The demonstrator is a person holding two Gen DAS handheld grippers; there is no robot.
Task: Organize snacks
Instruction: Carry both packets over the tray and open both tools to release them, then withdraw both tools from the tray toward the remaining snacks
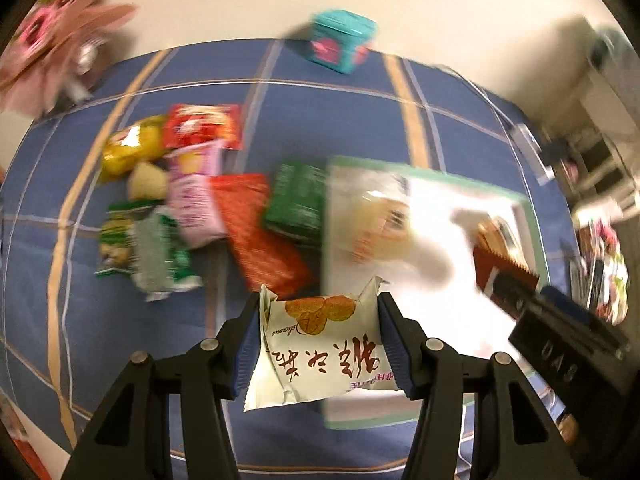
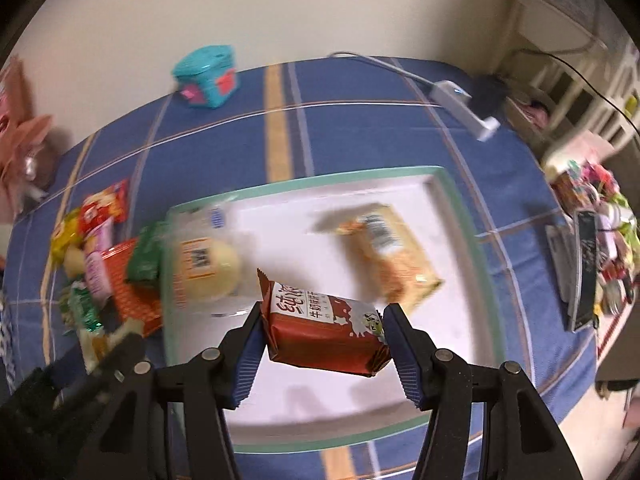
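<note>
My left gripper [image 1: 318,344] is shut on a cream snack packet [image 1: 320,352] printed with biscuits, held above the near left edge of the white tray [image 1: 448,200]. My right gripper [image 2: 322,340] is shut on a red-brown milk biscuit packet [image 2: 324,330], hanging over the white tray [image 2: 304,208]. Inside the tray lie a clear-wrapped pale bun [image 2: 208,264] at the left and a yellow-orange packet [image 2: 392,256] at the right. In the left wrist view the right gripper's dark body [image 1: 568,348] and its red packet [image 1: 504,276] show at the right. A heap of packets [image 1: 192,192] lies left of the tray.
A blue checked cloth [image 2: 360,120] covers the table. A teal tin [image 2: 206,76] stands at the far edge. A white adapter with cable [image 2: 464,106] lies far right. A pink paper bag [image 1: 52,40] sits far left. Clutter [image 2: 600,248] lines the right edge.
</note>
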